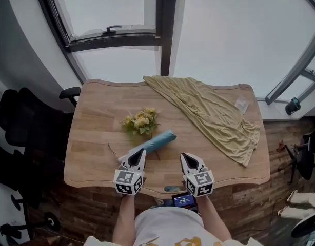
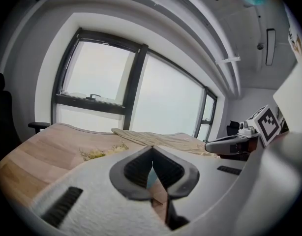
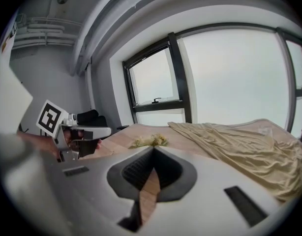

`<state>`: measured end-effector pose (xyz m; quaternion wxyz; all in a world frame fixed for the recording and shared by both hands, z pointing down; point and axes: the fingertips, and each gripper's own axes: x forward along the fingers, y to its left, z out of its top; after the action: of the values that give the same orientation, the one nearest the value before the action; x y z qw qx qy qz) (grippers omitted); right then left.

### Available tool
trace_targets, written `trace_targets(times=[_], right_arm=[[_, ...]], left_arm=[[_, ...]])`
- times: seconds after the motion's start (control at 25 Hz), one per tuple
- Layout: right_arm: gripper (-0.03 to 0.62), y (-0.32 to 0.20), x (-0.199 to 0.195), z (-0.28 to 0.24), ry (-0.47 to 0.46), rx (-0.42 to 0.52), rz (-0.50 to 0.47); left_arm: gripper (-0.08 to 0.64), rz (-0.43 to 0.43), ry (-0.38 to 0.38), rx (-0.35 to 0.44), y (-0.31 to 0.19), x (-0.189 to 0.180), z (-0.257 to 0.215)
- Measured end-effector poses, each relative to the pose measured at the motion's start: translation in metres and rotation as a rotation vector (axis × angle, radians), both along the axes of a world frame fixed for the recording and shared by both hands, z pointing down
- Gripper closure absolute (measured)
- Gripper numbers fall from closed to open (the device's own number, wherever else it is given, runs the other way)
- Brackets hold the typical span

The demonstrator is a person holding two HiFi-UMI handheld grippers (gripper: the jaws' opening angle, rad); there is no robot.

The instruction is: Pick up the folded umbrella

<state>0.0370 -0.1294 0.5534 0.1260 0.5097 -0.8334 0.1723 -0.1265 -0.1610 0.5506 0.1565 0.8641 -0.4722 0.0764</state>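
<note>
1. Head view. Shows the folded umbrella, pale blue, lying slantwise on the wooden table, just at 6 o'clock of the flower bunch and well apart from the yellow cloth out toward 2 o'clock.
   - Looks light, probably stiff along its core under soft, slick fabric, so likely to roll or slip.
   - Best taken across the narrow roll near mid-length, with the jaws spread first.
   - Puts the left gripper at the umbrella's 7 o'clock end; touching or just above it, cannot tell.
   - Puts the right gripper at 4 o'clock of the umbrella, apart from it.
   - Has both held low by the table's near edge, pointing toward 12 o'clock, forearms straight behind.
2. Left gripper view. Shows the jaws pressed together at the tips, pinching nothing. Gives only a sliver of umbrella blue through the gap behind the tips, ahead and low. Catches the right gripper out at 3 o'clock.
3. Right gripper view. Shows the jaws pressed together here too, with only bare wood through the gap. Places the flower bunch ahead at 12 o'clock, the cloth toward 3 o'clock and the left gripper at 9 o'clock.
</note>
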Motion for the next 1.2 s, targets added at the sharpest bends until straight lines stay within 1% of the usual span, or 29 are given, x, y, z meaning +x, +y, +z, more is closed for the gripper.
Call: trace_targets(times=[0.12,0.28,0.36,0.52,0.84,1.0,1.12,1.2], right_arm=[[0.581,-0.012,-0.006,0.001,0.002,0.009,-0.021],[0.581,-0.022,-0.007,0.001,-0.004,0.012,-0.03],[0.581,-0.027,-0.008,0.001,-0.005,0.012,-0.033],[0.581,-0.03,-0.005,0.01,0.01,-0.013,-0.042],[0.581,-0.045,-0.001,0.027,0.004,-0.05,-0.045],[0.581,-0.052,0.002,0.035,0.004,-0.062,-0.041],[0.581,-0.058,0.002,0.041,0.004,-0.079,-0.049],[0.581,-0.061,0.003,0.047,0.005,-0.093,-0.054]], left_arm=[[0.54,0.0,0.007,0.003,-0.011,0.002,0.0],[0.54,-0.002,-0.012,0.001,-0.017,0.002,0.003],[0.54,-0.01,-0.009,-0.005,-0.024,0.001,0.004],[0.54,-0.011,0.004,-0.019,-0.029,0.004,0.012],[0.54,0.004,-0.009,-0.04,-0.04,0.01,0.024],[0.539,0.012,-0.014,-0.067,-0.045,0.011,0.035],[0.538,0.02,-0.032,-0.097,-0.05,0.014,0.045],[0.537,0.025,-0.054,-0.104,-0.053,0.016,0.05]])
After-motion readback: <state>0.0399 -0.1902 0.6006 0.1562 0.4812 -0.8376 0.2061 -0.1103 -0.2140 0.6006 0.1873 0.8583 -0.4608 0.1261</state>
